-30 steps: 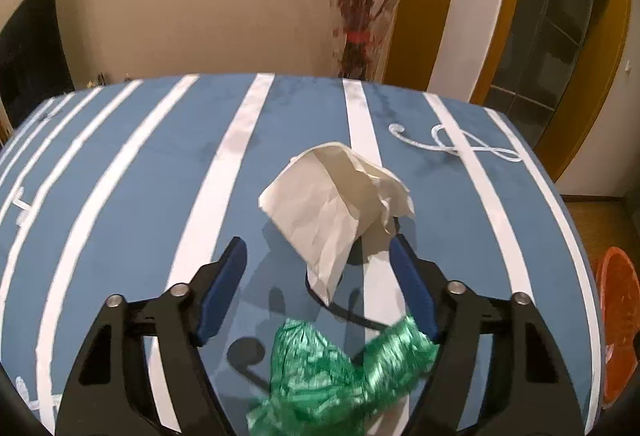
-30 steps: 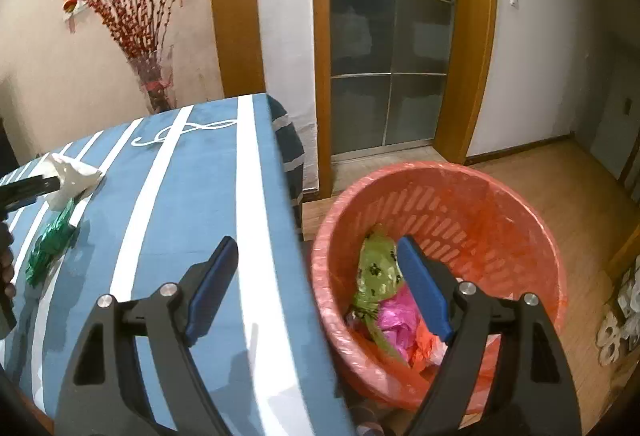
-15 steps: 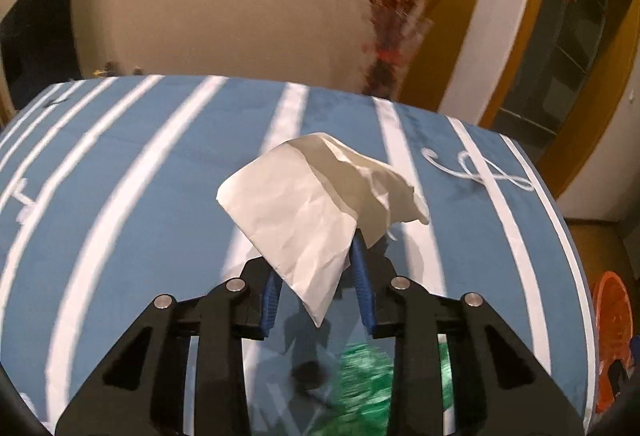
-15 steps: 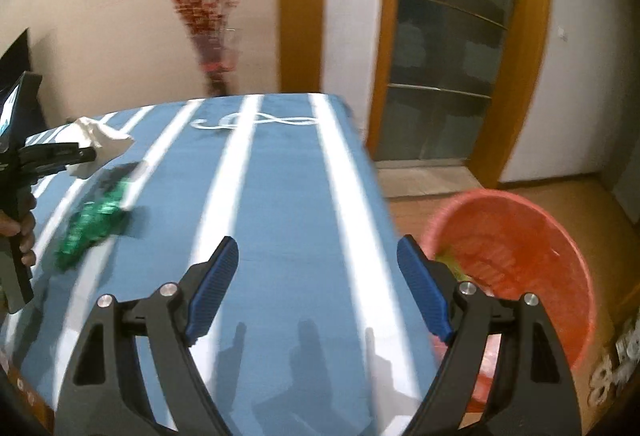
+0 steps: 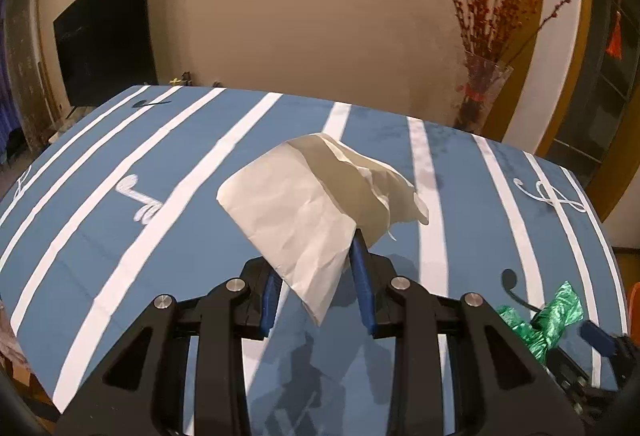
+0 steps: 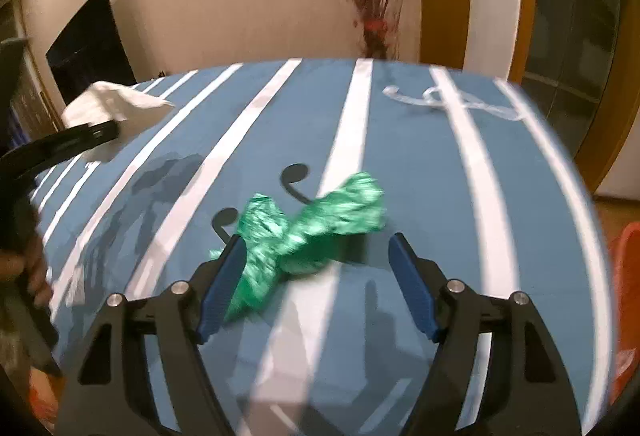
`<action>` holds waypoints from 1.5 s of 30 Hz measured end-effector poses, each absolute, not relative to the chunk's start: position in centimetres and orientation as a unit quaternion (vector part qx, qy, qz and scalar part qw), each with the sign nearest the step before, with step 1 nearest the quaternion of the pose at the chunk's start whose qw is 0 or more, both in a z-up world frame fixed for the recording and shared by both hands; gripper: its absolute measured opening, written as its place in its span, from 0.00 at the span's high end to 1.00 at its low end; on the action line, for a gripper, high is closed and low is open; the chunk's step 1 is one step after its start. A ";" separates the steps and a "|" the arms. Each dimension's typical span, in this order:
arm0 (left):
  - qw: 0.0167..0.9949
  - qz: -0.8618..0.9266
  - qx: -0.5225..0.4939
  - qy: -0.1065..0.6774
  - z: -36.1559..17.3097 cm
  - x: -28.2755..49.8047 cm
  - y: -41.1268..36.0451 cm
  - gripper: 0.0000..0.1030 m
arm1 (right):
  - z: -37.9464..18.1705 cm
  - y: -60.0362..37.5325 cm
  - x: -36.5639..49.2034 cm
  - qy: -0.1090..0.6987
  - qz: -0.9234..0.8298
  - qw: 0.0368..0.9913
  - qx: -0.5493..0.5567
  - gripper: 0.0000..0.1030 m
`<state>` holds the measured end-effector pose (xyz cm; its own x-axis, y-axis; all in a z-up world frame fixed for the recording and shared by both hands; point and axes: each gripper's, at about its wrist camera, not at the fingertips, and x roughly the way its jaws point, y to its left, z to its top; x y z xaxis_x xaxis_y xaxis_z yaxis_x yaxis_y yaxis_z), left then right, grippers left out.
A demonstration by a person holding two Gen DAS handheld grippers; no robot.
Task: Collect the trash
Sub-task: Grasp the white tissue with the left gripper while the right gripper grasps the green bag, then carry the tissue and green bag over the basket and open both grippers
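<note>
White crumpled paper tissue (image 5: 320, 208) sits in the centre of the left wrist view, clamped between the blue pads of the left tool (image 5: 318, 290); its lower corner hangs down between the pads and hides part of them, and it is lifted off the table (image 5: 120, 236). In the right wrist view the same tissue shows at the upper left, partly behind a black finger. Green shiny wrapper (image 6: 308, 232) lies on the blue cloth with white stripes, in the middle of the right wrist view, blurred by motion. The right tool (image 6: 316, 276) has its jaws apart and they have just been closing a little; the left pad overlaps the wrapper's lower end, but I cannot tell if it touches. In the left wrist view the wrapper is at the lower right, partly cut by the tool body. An orange basket (image 6: 628, 276) is cut off at the right edge.
</note>
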<state>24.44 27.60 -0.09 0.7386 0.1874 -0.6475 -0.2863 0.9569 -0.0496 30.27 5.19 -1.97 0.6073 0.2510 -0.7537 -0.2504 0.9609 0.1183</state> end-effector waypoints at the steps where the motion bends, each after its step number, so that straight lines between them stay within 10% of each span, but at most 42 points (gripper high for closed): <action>1: 0.929 0.127 -0.074 0.339 -0.2 24.4 27.7 0.69 | -2.5 5.6 30.9 0.432 0.138 0.891 0.007 0.31; 6: 0.928 0.116 -0.078 0.345 -0.6 24.1 27.2 0.69 | -4.1 6.1 32.3 0.450 0.120 0.885 -0.013 0.73; 45: 0.896 -0.244 -0.003 0.372 1.0 19.4 -12.3 0.69 | 6.6 -32.3 16.6 0.281 -0.211 0.935 0.047 0.73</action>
<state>19.42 -12.29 1.00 0.6041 -0.4387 -0.6653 0.4347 0.8811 -0.1863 16.61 -32.33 6.62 0.7529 -0.3688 -0.5451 0.4214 0.9063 -0.0311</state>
